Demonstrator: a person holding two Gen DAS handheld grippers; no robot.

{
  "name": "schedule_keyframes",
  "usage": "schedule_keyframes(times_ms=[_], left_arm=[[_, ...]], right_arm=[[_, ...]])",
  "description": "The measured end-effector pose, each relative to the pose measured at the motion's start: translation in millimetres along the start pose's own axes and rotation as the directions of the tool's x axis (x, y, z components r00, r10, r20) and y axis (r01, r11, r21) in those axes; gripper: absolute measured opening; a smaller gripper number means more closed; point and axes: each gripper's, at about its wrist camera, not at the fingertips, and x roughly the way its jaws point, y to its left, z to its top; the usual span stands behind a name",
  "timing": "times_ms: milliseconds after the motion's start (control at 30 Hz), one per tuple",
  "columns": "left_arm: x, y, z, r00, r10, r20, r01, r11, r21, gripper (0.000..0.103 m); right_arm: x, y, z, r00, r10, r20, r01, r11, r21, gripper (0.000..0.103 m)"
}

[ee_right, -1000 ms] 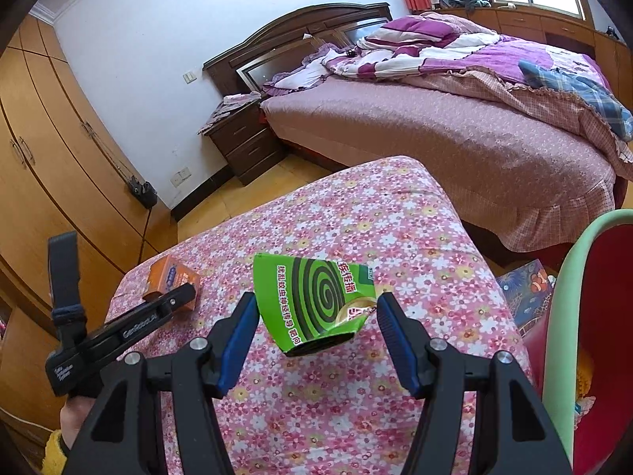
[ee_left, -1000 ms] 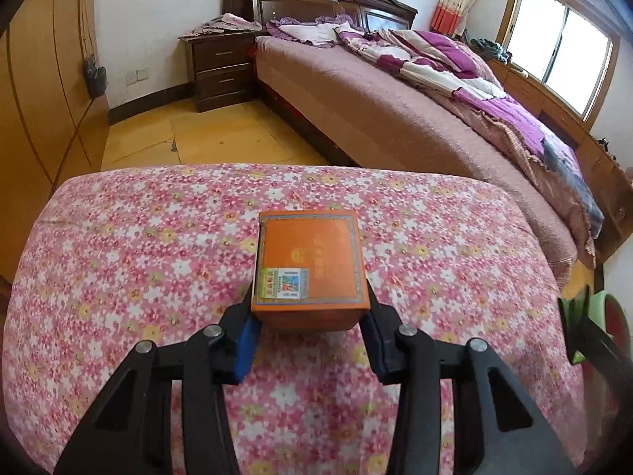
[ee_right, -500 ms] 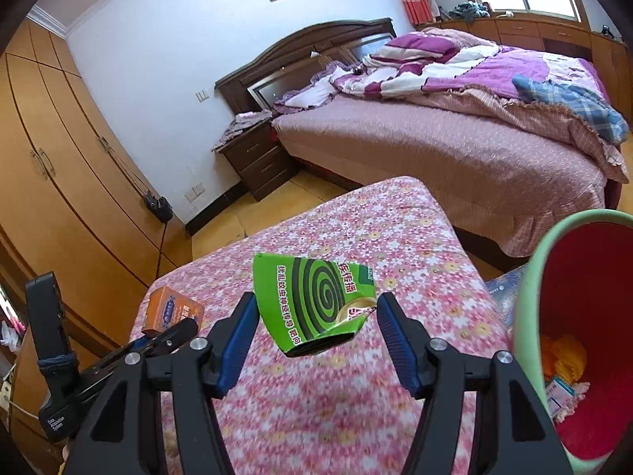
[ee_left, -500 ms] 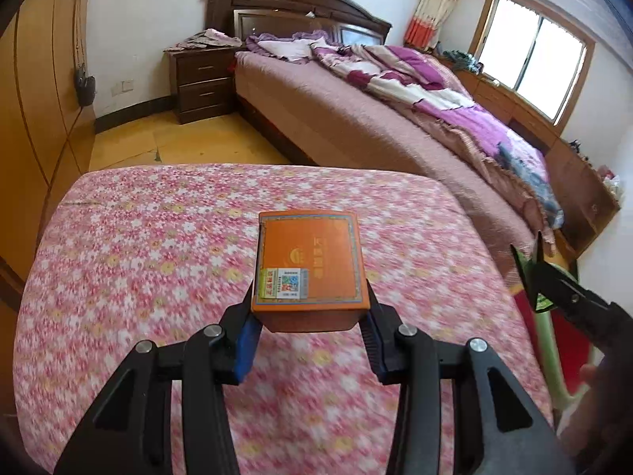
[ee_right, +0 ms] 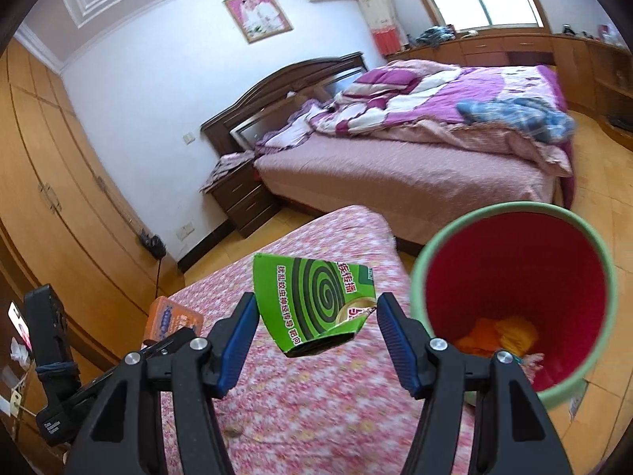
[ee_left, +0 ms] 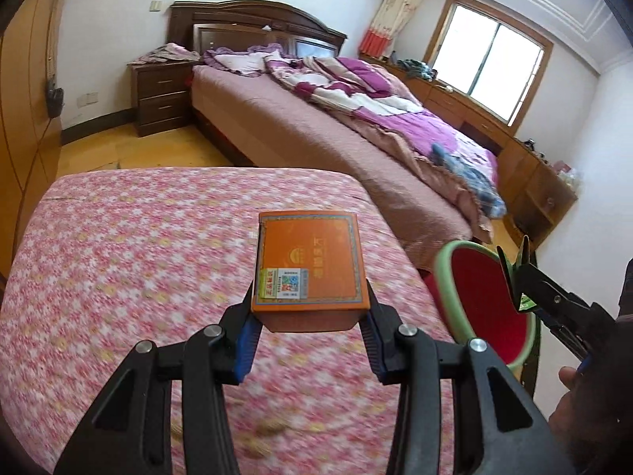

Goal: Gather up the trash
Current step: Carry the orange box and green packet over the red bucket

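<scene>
An orange flat box [ee_left: 310, 265] with a sticker is clamped between the blue pads of my left gripper [ee_left: 310, 328], held above the pink floral table [ee_left: 138, 277]. My right gripper [ee_right: 316, 336] is shut on a crumpled green mosquito-coil box [ee_right: 316, 297], just left of the bin. The bin [ee_right: 419, 277] has a green rim and a red inside and stands off the table's right edge, with orange and yellow scraps [ee_right: 498, 332] at its bottom. In the left wrist view the bin [ee_left: 441, 277] lies to the right of the orange box.
A large bed [ee_left: 316, 150] with purple bedding fills the far side. A dark nightstand [ee_left: 162, 95] stands by its head. Wooden wardrobe doors [ee_right: 47, 198] line the left wall. A hand [ee_left: 573, 396] shows at the lower right edge.
Both grippers have swung right and risen with their boxes still held. The bin has come from the frame edge into fuller view, its red inside now showing.
</scene>
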Motion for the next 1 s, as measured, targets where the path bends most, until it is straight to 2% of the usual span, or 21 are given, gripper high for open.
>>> schedule_keyframes(times_ms=[267,500,1000], left_arm=[[-9,-46,-10,0.998,-0.063,0.0,0.063,0.996,0.061,0.046],[4,-88,-15,0.992,-0.12,-0.041,0.125,0.984,0.124,0.046],[76,-170,-25,0.969,-0.187,-0.162,0.226,0.935,0.271,0.046]], right_arm=[[-42,-48,-8,0.996,-0.073,0.054,0.069,0.994,0.08,0.064],[-60,-92,-14,0.988,-0.137,0.073,0.124,0.98,0.156,0.064],[-46,-156,-17,0.977,-0.209,0.031,0.195,0.951,0.239,0.065]])
